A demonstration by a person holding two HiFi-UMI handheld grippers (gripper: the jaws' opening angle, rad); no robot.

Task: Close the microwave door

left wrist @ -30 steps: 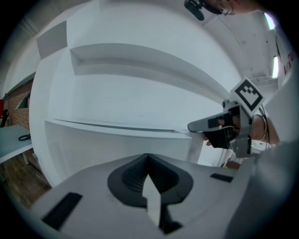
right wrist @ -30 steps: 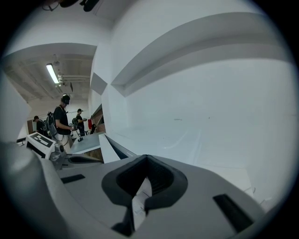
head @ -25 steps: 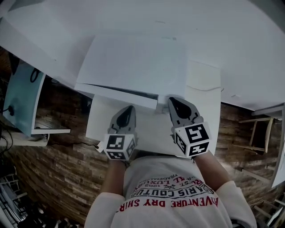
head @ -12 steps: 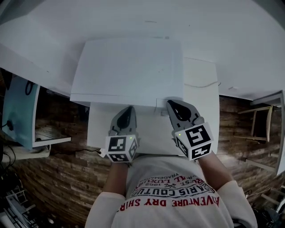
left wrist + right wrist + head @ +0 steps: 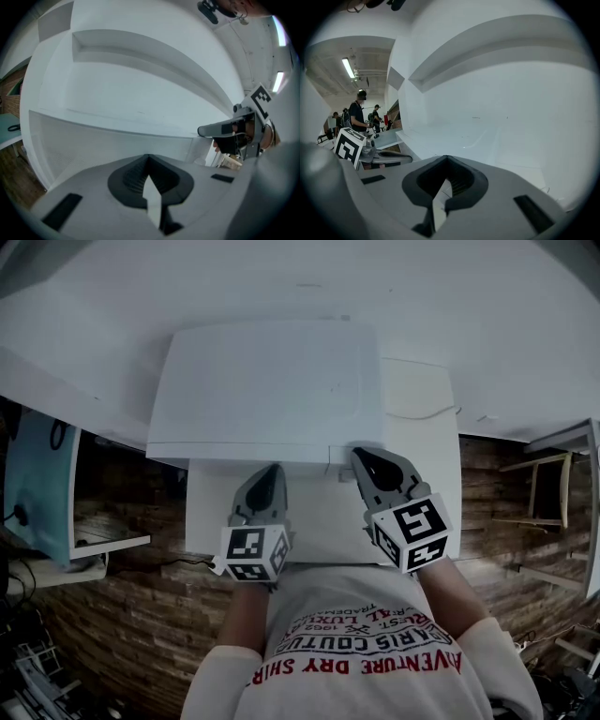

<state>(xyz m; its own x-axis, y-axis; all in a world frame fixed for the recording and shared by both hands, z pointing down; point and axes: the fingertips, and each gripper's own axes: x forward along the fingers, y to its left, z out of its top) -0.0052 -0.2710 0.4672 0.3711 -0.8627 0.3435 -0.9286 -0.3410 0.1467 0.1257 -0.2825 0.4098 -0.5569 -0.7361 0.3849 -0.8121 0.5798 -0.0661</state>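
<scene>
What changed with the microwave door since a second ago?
The door of the white box-shaped microwave swung shut. A second ago it stood ajar with a dark gap; now it lies flush. The right hand-held gripper stayed at the door's right end. The left hand-held gripper stayed beside it. Both have their jaws together and hold nothing.

Dim, flat light greys the head view, leaving the white microwave (image 5: 267,390) washed out and almost shadowless, while both gripper views curve into black rims, a ceiling strip light (image 5: 348,68) glaring.
</scene>
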